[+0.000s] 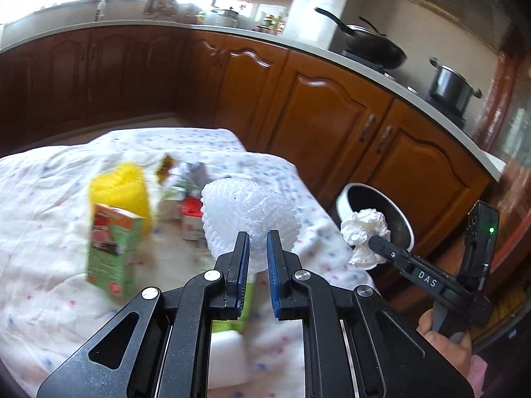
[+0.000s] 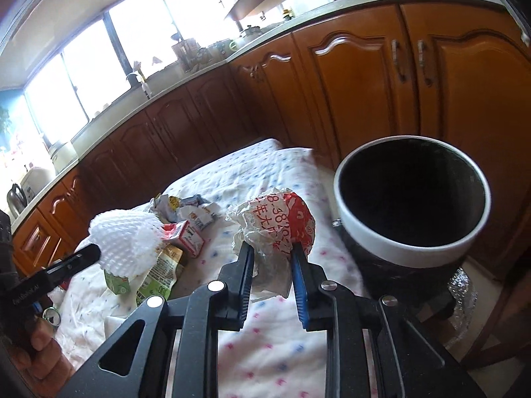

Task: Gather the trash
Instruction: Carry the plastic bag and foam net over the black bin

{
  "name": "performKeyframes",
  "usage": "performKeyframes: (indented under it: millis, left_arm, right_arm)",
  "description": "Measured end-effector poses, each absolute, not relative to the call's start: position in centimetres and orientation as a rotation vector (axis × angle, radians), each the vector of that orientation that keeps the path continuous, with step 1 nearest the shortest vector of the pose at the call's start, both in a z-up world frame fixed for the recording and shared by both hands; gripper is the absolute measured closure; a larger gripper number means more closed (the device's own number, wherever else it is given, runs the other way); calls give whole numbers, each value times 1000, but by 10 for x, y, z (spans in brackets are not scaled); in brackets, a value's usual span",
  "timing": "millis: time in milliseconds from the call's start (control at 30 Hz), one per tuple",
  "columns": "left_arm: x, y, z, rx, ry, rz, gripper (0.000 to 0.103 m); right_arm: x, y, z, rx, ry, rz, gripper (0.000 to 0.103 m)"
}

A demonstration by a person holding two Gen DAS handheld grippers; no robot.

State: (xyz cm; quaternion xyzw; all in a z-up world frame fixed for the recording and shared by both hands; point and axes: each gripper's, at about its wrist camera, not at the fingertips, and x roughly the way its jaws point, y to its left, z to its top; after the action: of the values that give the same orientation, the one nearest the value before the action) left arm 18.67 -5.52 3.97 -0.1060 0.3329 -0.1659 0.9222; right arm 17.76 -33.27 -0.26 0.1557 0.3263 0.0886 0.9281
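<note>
While clamped on white foam net (image 1: 247,212) and crumpled wrapper (image 2: 275,229) — near empty-looking bin (image 2: 411,248); boxes (image 1: 113,245) left.

wooden cabinets (image 1: 332,112), wok (image 1: 371,49), steel pot (image 1: 451,86)

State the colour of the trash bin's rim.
White rim around a black interior, clearest in the right wrist view.

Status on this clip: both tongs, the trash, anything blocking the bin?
Left tongs shut on white foam net. Right tongs shut on crumpled wrapper, beside trash bin. Bin mouth unobstructed; cartons remain on cloth.
</note>
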Motion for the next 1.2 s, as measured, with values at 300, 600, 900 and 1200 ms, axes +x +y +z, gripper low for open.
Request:
performKeyframes:
  millis: [300,600,900,1200]
  left_arm:
    - [188,-106,34,-173,717,-428,93]
    - [194,-152,38,-127,725,-504,93]
    - [207,-197,43,-86,735,-572,93]
    - [231,-251,56,-37,734,-630,93]
  right_arm:
    - [162,-368,3,355,648,133,80]
    - [156,-402,3,388,632,75,80]
    - [161,-435,2,417,627,25,80]
    - [188,-465,2,425,643,-2,79]
